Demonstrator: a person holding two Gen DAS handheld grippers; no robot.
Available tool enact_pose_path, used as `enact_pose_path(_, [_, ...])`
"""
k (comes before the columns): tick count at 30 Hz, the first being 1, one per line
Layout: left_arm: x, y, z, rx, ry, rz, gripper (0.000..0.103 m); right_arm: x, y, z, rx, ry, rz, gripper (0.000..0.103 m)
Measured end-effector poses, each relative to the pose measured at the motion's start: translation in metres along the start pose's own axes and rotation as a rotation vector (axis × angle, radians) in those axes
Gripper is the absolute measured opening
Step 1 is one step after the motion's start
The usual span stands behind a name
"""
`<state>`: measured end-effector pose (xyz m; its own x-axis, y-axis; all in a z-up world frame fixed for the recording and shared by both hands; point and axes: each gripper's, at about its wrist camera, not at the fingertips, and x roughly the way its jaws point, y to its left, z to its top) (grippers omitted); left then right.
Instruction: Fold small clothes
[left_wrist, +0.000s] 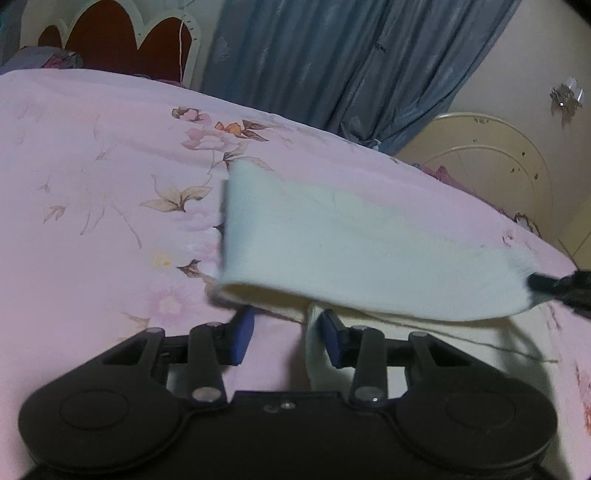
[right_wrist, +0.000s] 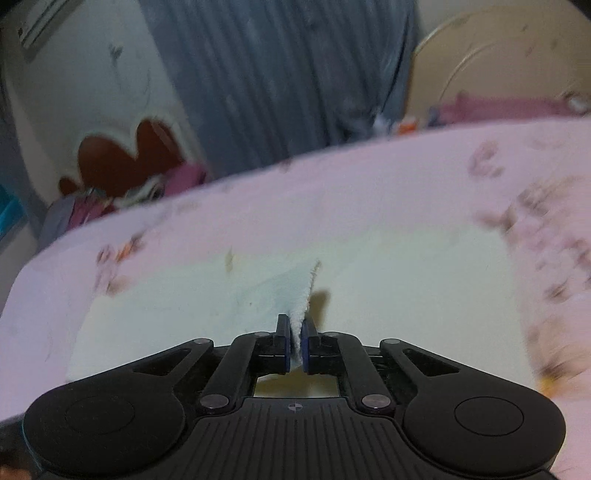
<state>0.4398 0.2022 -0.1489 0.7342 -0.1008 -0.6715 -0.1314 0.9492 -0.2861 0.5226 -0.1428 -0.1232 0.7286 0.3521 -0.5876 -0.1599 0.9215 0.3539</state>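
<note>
Right claw (right_wrist: 294, 345) clamped on fleecy edge of white cloth (left_wrist: 351, 240); left claw (left_wrist: 287, 334) apart, nothing pinched, one pad against lower layer at 6 o'clock. Cloth on pink floral bed (left_wrist: 92, 166), upper flap lifted and carried over.

Advice: keep flap taut, lay edge square over lower layer, left claw pinning fold line.

Left view shows flap's whole span, right claw at 3 o'clock. Right view, blurred, shows pinch itself.
</note>
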Motion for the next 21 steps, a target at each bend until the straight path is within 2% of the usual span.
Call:
enact_pose_path(4, [-0.001,-0.004,-0.001,0.037,0.005,0.016,0.038,-0.017,-0.034,0.008,0.016,-0.025,-0.071,0.005])
enact_pose_path(8, [0.000,-0.008,-0.001,0.079,0.010,0.031,0.038,-0.033,-0.060,0.008,0.025,-0.031,-0.104,0.005])
enact_pose_path(17, [0.000,-0.006,0.001,0.101,0.019,0.029,0.028,-0.048,-0.071,-0.001,0.022,-0.031,-0.124,0.005])
enact_pose_path(21, [0.001,-0.008,0.001,0.102,0.023,0.027,0.027,-0.048,-0.078,-0.004,0.034,-0.019,-0.132,0.005])
